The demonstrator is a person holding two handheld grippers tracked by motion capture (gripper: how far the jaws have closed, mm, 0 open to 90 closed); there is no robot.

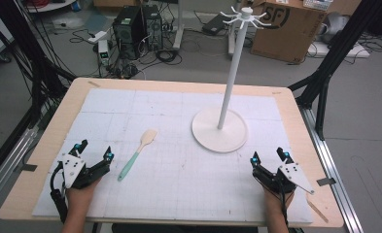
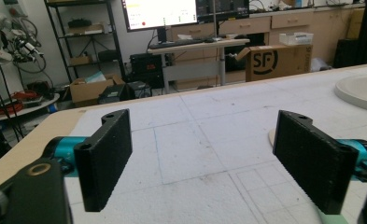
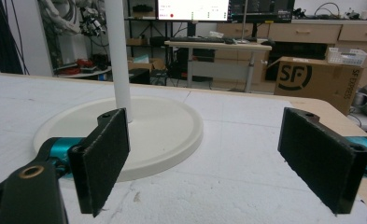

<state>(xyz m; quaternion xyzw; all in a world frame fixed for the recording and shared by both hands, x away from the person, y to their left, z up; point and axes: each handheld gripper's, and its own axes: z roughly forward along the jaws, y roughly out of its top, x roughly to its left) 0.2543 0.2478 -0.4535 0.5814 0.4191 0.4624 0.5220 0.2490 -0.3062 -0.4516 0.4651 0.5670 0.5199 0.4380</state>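
A spatula (image 1: 137,154) with a mint-green handle and a cream blade lies flat on the white mat, left of centre. A white stand (image 1: 220,129) with a round base, a tall pole and hook arms at the top rises right of centre; its base (image 3: 158,126) and pole fill the left of the right gripper view. My left gripper (image 1: 95,151) rests at the near left, open and empty, with the spatula just to its right; the spatula's blade edge (image 2: 271,136) peeks from behind the right jaw in the left gripper view. My right gripper (image 1: 269,156) rests at the near right, open and empty, just short of the base.
The white gridded mat (image 1: 179,160) covers most of a wooden table (image 1: 33,160). A flat wooden stick (image 1: 318,206) lies by the right front corner. Beyond the table stand cardboard boxes (image 1: 288,29), computer towers (image 1: 135,24), cables and black frame legs.
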